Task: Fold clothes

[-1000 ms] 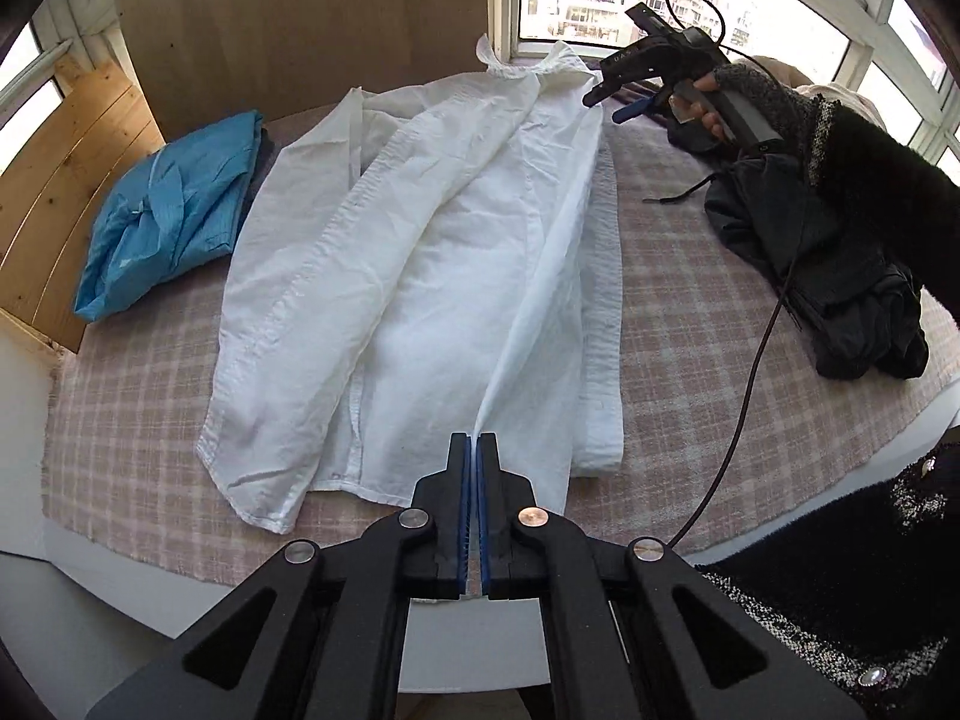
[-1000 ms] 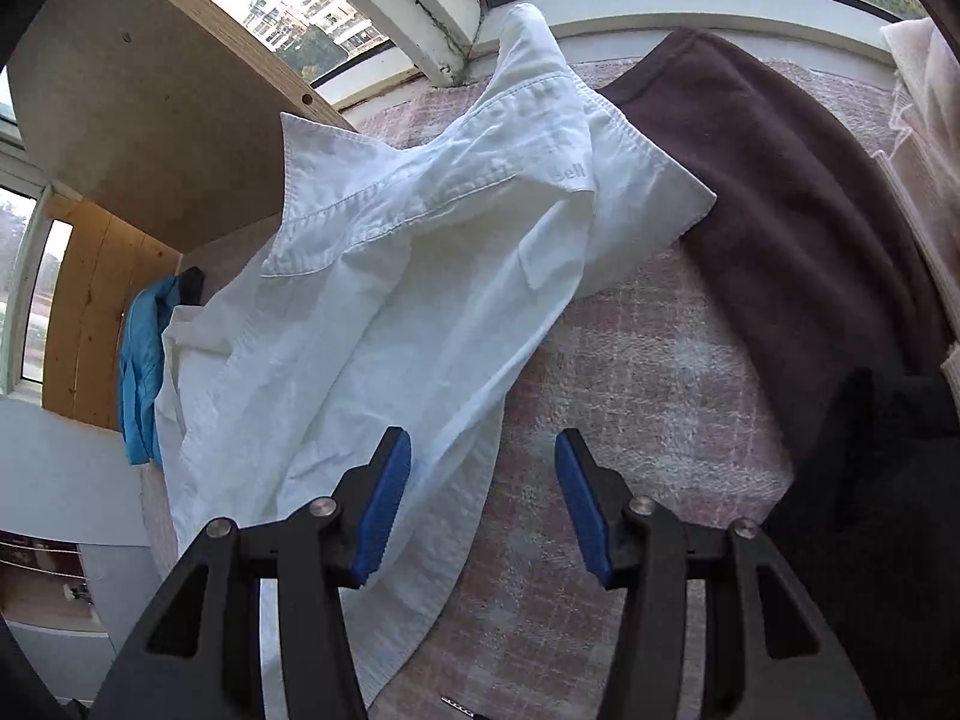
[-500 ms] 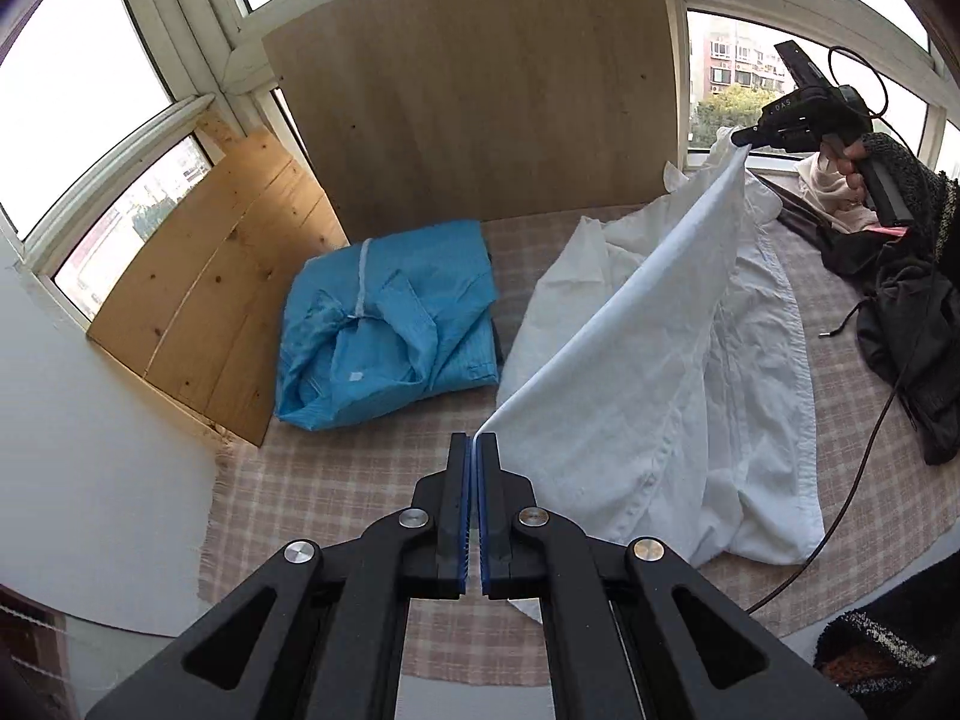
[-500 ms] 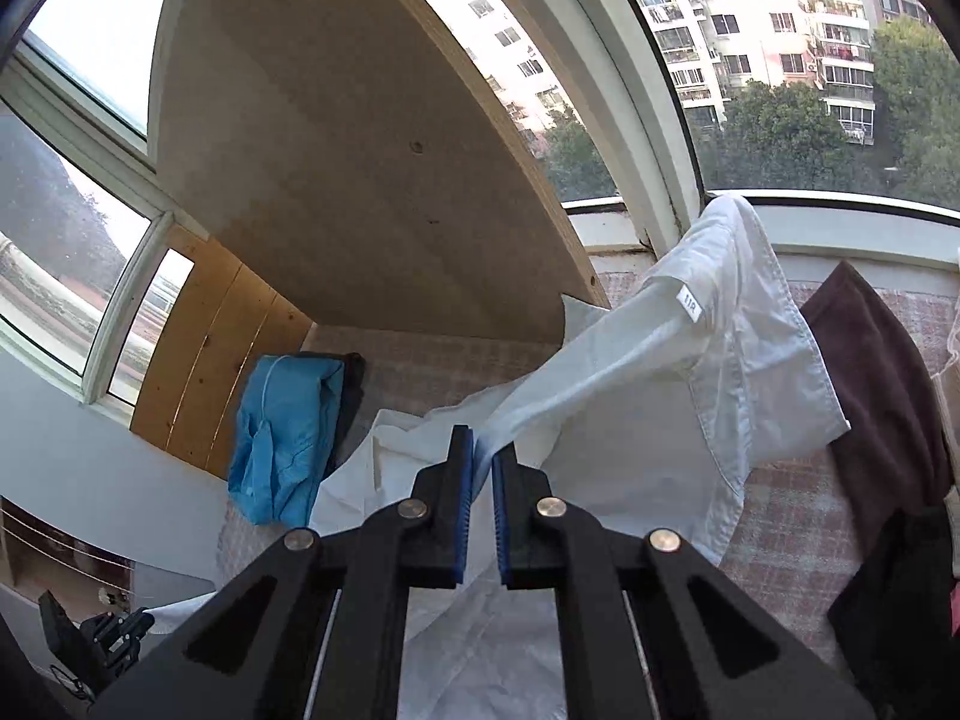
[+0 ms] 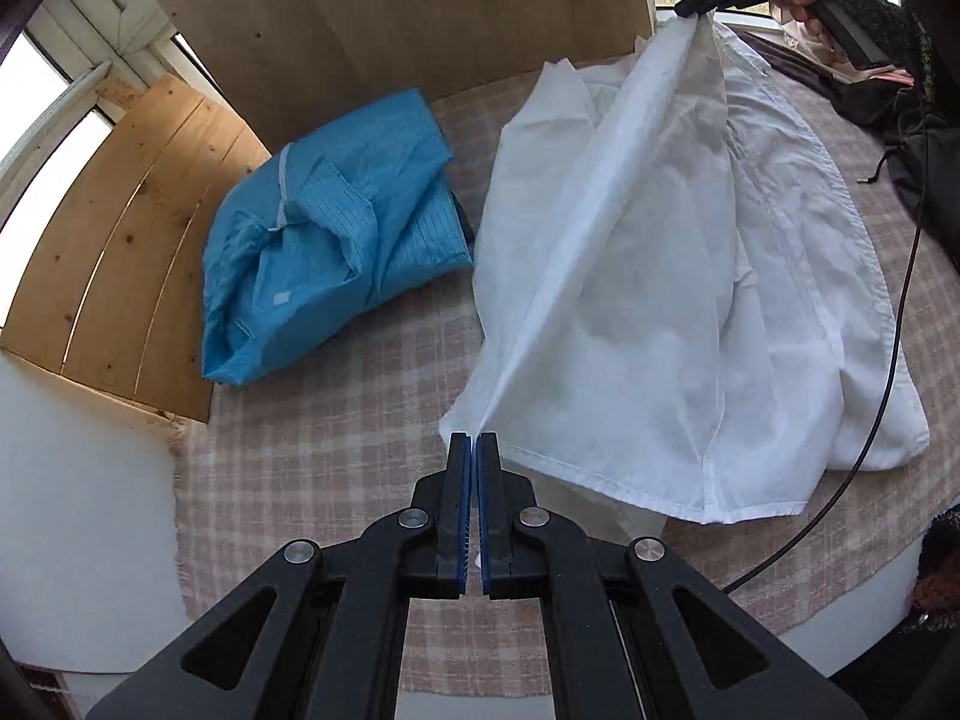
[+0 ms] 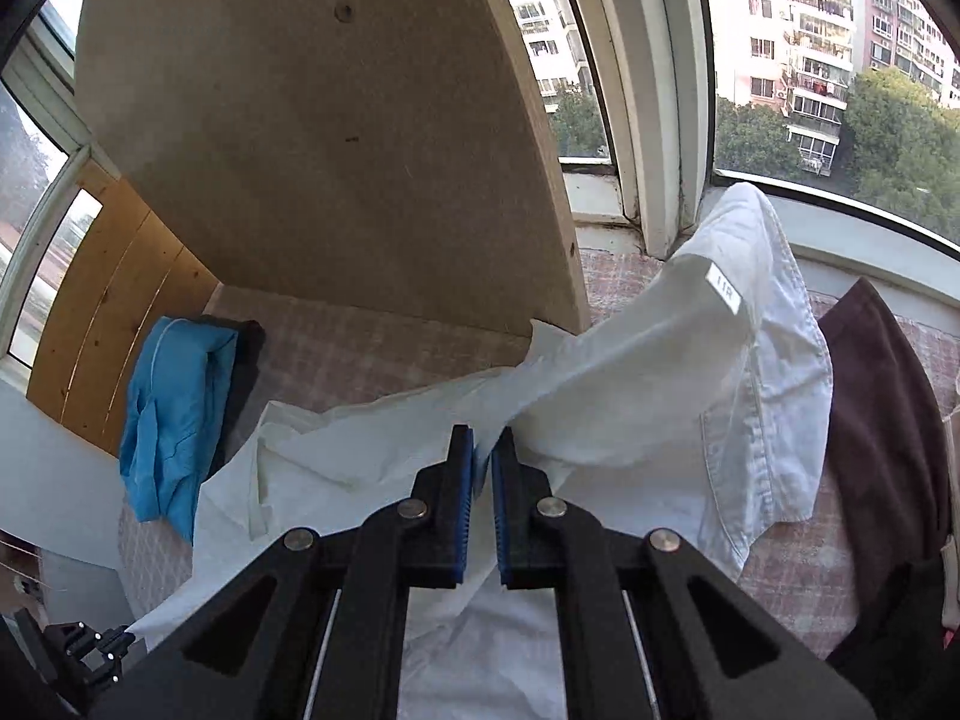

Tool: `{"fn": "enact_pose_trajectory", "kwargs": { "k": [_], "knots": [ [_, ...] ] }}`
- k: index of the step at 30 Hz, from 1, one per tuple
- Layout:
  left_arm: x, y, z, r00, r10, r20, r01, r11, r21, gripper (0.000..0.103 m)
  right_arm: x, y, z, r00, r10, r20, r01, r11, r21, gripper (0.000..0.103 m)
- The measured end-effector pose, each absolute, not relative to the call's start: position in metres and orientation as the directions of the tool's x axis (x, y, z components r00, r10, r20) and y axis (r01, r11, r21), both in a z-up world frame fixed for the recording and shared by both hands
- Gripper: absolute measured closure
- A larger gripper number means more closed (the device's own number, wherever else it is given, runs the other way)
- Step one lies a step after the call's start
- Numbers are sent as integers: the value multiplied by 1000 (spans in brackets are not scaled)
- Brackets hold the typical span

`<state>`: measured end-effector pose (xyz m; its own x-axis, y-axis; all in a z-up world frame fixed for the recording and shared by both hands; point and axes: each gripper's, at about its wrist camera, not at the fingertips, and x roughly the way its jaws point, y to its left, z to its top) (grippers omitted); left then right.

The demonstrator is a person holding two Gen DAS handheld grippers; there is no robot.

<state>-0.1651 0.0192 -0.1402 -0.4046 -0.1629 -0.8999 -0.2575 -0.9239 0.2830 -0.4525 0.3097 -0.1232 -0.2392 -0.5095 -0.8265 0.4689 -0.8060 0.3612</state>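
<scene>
A white shirt (image 5: 648, 252) lies on a pink checked cloth (image 5: 336, 420), with one side panel lifted off the table. My left gripper (image 5: 477, 450) is shut on the hem corner of that panel. My right gripper (image 6: 483, 450) is shut on the shirt (image 6: 660, 372) near the shoulder, and it shows at the top right of the left wrist view as the right gripper (image 5: 699, 3), held by a hand in a dark sleeve. The fabric stretches taut in a ridge between the two grippers. The collar with its size tag (image 6: 725, 294) hangs beyond my right fingers.
A folded blue garment (image 5: 336, 222) lies left of the shirt, by wooden boards (image 5: 120, 240). Dark clothes (image 5: 918, 138) and a brown garment (image 6: 882, 420) are heaped on the right. A black cable (image 5: 888, 372) crosses the shirt's right edge. Windows ring the table.
The right gripper closed on the shirt's shoulder and rose. Both grippers lifted the side panel and carried it leftward, so the shirt's edge now stands up in a taut ridge.
</scene>
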Motion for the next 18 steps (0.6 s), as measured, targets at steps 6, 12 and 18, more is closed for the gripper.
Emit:
{"fn": "enact_pose_trajectory", "kwargs": {
  "k": [6,12,18],
  "knots": [
    [-151,23,-165,-340,-131,-931,-229,-949,217,85,-459,325,-153,-204,-407,-890,432,-854,291,75],
    [-118,22,-118,-407,-177,-896,-140,-957,252,78,-449,375,-122,-189,-487,-853,414,-827,380,62],
    [-70,126,-111,-424,45,-905,-345,-932,116,73,-433,427,-123,-120,-488,-864,403,-820,407,59]
  ]
}}
